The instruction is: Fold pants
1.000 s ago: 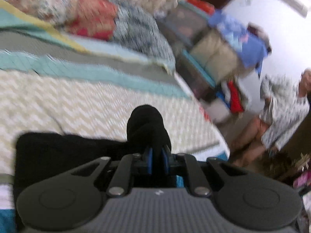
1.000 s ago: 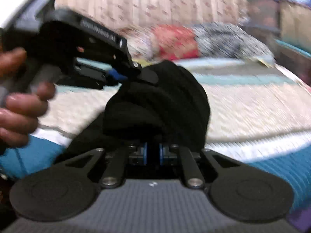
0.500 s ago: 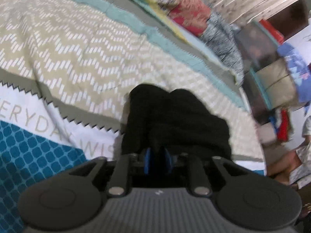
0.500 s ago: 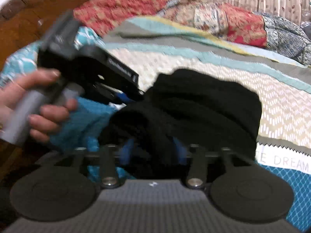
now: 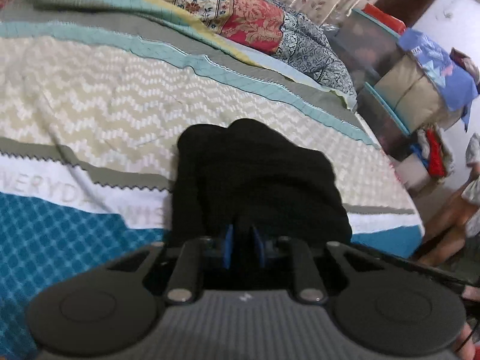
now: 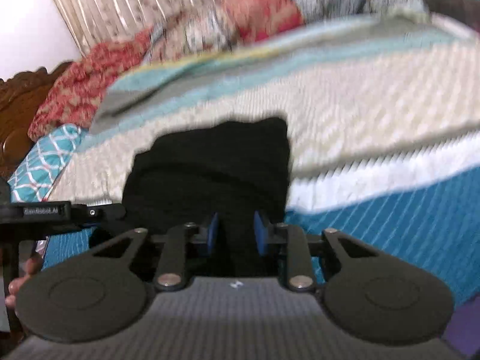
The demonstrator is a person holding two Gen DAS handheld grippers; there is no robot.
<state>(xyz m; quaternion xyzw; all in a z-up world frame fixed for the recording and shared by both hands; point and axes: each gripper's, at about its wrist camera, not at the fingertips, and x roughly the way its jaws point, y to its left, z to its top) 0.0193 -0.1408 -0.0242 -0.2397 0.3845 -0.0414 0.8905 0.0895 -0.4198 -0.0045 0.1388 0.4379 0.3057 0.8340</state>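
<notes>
The black pants (image 5: 255,180) lie as a thick folded bundle on the patterned bedspread (image 5: 105,90). In the left wrist view my left gripper (image 5: 243,246) has its blue pads close together on the near edge of the bundle. In the right wrist view the pants (image 6: 216,165) lie just ahead of my right gripper (image 6: 235,234), whose blue pads stand wider apart around black cloth. The left gripper's body (image 6: 45,213) shows at the left edge of that view, beside the bundle.
Patterned pillows (image 5: 240,15) lie at the head of the bed. Stacked storage boxes and clothes (image 5: 405,75) stand past the bed's right edge, and a person (image 5: 468,195) sits there. A carved wooden headboard (image 6: 18,96) is at the left.
Both grippers have carried the bundle down onto the bedspread and it now lies flatter. The right gripper's pads have spread apart. The left gripper sits lower at the left of the right view.
</notes>
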